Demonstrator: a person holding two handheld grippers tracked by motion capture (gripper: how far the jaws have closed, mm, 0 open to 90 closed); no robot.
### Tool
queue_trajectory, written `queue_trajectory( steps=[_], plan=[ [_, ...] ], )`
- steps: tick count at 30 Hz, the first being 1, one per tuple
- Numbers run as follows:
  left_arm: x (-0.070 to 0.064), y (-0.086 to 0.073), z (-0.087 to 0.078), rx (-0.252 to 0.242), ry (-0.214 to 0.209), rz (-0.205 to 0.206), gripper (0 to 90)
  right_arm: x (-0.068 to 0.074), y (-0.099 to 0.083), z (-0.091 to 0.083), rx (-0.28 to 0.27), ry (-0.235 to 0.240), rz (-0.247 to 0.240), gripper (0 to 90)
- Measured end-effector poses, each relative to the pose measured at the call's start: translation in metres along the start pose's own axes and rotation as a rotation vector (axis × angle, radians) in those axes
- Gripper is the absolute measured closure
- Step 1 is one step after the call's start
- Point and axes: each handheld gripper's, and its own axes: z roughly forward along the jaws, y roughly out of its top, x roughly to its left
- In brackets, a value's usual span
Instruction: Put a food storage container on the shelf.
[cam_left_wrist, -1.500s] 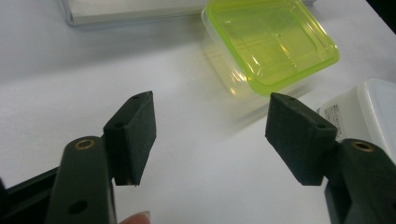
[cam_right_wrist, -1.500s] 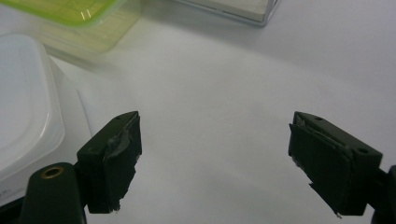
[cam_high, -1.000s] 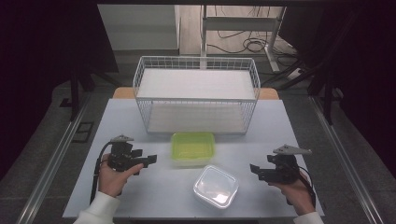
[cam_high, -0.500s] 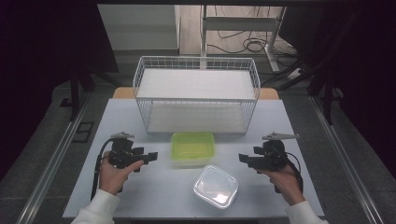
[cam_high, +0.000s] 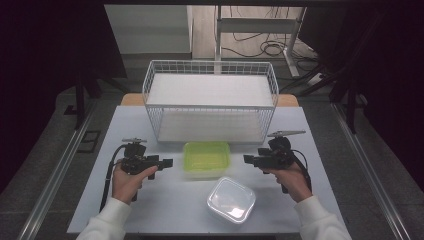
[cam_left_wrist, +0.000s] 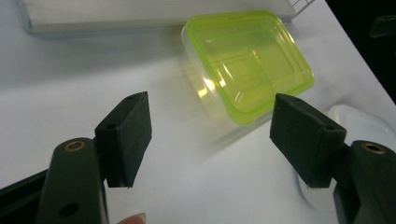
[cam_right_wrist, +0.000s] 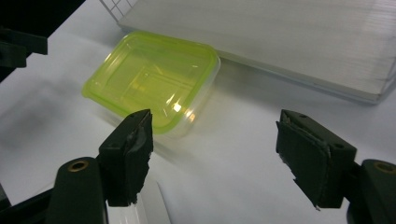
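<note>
Green-lidded box (cam_high: 206, 158) sits on the white counter (cam_high: 165, 210), just in front of the wire basket (cam_high: 210, 102) and between your two hand-held grippers. Left hand-held gripper (cam_high: 167, 162) is to the box's left, jaws pointing right at it, apart from it and holding nothing; in the left gripper view its jaws stand wide apart, empty, with the green box (cam_left_wrist: 243, 63) ahead between them and a bit of the clear box (cam_left_wrist: 359, 123) behind the right jaw. Right hand-held gripper (cam_high: 246, 159) is to the box's right, jaws pointing left, near the box but not touching; in the right gripper view its jaws are spread wide too, nothing between them, green box (cam_right_wrist: 152, 81) ahead toward the left jaw, basket (cam_right_wrist: 303, 42) floor behind. Clear box (cam_high: 231, 199) with a clear lid lies nearer you, front right of the green one, close to it, tilted relative to the counter edge. Your left hand (cam_high: 127, 182) and right hand (cam_high: 292, 181) wrap the handles, white sleeves showing. Basket holds a white liner sheet, otherwise bare.
</note>
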Motion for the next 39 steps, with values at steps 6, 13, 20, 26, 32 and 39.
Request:
queue_trajectory(
  steps=[6, 13, 20, 26, 32, 39],
  plan=[
    [-0.002, 0.010, 0.007, 0.000, -0.017, -0.013, 29.7, 0.000, 0.007, 0.010, 0.019, 0.021, 0.033, 31.1],
    [0.001, 0.020, 0.020, 0.018, -0.016, -0.023, 30.5, -0.002, 0.013, 0.019, 0.015, 0.048, 0.068, 35.0],
    [0.006, 0.026, 0.029, 0.015, -0.043, -0.059, 32.6, 0.004, 0.024, 0.031, 0.023, 0.063, 0.074, 37.2],
    [0.012, 0.027, 0.042, 0.035, -0.051, -0.093, 35.0, 0.004, 0.026, 0.050, 0.068, 0.052, 0.086, 37.8],
    [0.011, 0.027, 0.055, 0.050, -0.100, -0.131, 38.6, -0.002, 0.022, 0.069, 0.112, 0.055, 0.108, 39.9],
    [0.017, 0.026, 0.063, 0.063, -0.103, -0.162, 41.9, -0.003, 0.019, 0.084, 0.133, 0.062, 0.139, 43.0]
  ],
)
